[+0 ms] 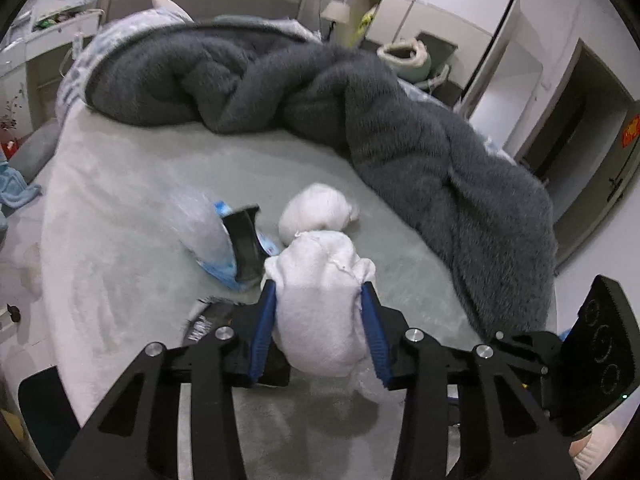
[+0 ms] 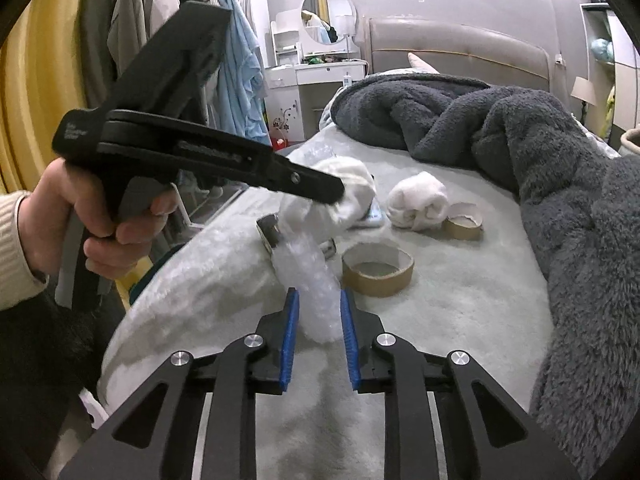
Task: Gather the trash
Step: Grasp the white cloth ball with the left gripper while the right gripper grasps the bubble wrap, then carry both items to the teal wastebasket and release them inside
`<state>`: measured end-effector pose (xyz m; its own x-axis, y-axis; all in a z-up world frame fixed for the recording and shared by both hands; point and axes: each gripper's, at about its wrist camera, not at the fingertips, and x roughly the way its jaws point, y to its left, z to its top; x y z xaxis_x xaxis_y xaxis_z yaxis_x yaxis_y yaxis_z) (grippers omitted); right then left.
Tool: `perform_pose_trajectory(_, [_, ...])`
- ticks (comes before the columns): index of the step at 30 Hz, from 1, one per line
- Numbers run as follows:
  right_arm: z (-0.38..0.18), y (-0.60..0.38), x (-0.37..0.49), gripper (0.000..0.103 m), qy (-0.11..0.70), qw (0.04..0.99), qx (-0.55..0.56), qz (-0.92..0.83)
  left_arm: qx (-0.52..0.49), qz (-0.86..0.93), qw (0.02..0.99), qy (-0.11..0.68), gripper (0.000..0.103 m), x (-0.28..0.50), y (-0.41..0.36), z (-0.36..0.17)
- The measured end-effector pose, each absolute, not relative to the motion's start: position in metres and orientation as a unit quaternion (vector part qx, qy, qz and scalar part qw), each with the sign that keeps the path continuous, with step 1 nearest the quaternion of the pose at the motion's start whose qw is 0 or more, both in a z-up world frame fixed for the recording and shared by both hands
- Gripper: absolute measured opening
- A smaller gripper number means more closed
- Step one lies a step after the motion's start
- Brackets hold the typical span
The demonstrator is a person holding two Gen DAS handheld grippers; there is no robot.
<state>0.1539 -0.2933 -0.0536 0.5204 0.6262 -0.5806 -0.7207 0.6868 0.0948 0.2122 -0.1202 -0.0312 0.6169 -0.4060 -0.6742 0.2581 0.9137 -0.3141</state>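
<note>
My left gripper (image 1: 319,298) is shut on a white cloth wad (image 1: 320,300) and holds it above the bed; the wad also shows in the right wrist view (image 2: 348,188) at the left gripper's tip. My right gripper (image 2: 320,314) is shut on a crinkled clear plastic piece (image 2: 308,280), also above the bed. A second white wad (image 1: 316,210) (image 2: 418,200) lies on the sheet. Two cardboard tape cores (image 2: 378,270) (image 2: 464,222) lie on the bed. A clear plastic bag with blue print (image 1: 204,232) and a black curved piece (image 1: 246,240) lie left of the wads.
A dark grey fluffy blanket (image 1: 400,128) (image 2: 560,184) is heaped along the far and right side of the bed. The pale sheet (image 1: 140,184) spreads to the left. A dressing table with round mirror (image 2: 326,16) and hanging clothes (image 2: 236,64) stand beyond the bed.
</note>
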Motion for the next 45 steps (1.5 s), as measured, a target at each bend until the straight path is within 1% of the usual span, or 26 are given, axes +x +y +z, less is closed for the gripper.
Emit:
perform_pose_trajectory(5, [-0.053,-0.286,0.160,0.013,0.307,0.867,-0.069,0.388,-0.101,-0.168,0.909,0.368,0.045,0.200,-0.105,-0.014])
perform_pose_trajectory(9, [-0.047,-0.281,0.166,0.010,0.311,0.864,-0.049,0.393,-0.090,-0.154,0.919,0.351,0.045,0.184,-0.092,-0.002])
perform_pose_trajectory(13, [-0.042,-0.270,0.169,0.008,0.313,0.865,-0.059,0.386,-0.098,-0.139,0.926,0.338,0.045,0.168,-0.073,0.006])
perform_pose_trajectory(19, [-0.037,-0.249,0.159,0.009,0.322,0.838,-0.069,0.435,-0.109,-0.112,0.930,0.333,0.045,0.143,-0.041,0.007])
perform_pose_trajectory(20, [-0.038,-0.245,0.154,0.011,0.320,0.839,-0.079,0.434,-0.110,-0.108,0.930,0.333,0.045,0.139,-0.036,0.005])
perform_pose_trajectory(21, [-0.040,-0.243,0.152,0.030,0.323,0.838,-0.084,0.432,-0.111,-0.104,0.930,0.335,0.045,0.136,-0.030,0.003])
perform_pose_trajectory(22, [-0.042,-0.241,0.151,0.048,0.325,0.838,-0.091,0.428,-0.112,-0.102,0.930,0.336,0.045,0.135,-0.027,0.002])
perform_pose_trajectory(23, [-0.044,-0.240,0.150,0.072,0.324,0.842,-0.102,0.420,-0.111,-0.097,0.930,0.337,0.045,0.133,-0.023,0.001])
perform_pose_trajectory(24, [-0.047,-0.237,0.150,0.074,0.325,0.842,-0.118,0.414,-0.109,-0.093,0.930,0.338,0.045,0.131,-0.020,-0.001])
perform_pose_trajectory(31, [-0.066,-0.215,0.154,0.074,0.353,0.827,-0.200,0.388,-0.105,-0.058,0.923,0.365,0.045,0.130,0.007,-0.017])
perform_pose_trajectory(32, [-0.070,-0.209,0.153,0.072,0.354,0.825,-0.221,0.381,-0.106,-0.053,0.922,0.368,0.045,0.130,0.013,-0.019])
perform_pose_trajectory(33, [-0.074,-0.202,0.152,0.062,0.358,0.820,-0.243,0.375,-0.106,-0.050,0.921,0.370,0.045,0.130,0.015,-0.020])
perform_pose_trajectory(35, [-0.082,-0.192,0.153,0.051,0.369,0.812,-0.272,0.360,-0.101,-0.044,0.921,0.374,0.045,0.128,0.020,-0.022])
perform_pose_trajectory(38, [-0.078,-0.187,0.155,0.047,0.377,0.812,-0.275,0.351,-0.095,-0.036,0.920,0.380,0.045,0.125,0.031,-0.027])
perform_pose_trajectory(45, [-0.043,-0.169,0.146,0.046,0.358,0.831,-0.231,0.358,-0.098,-0.011,0.911,0.400,0.045,0.122,0.058,-0.043])
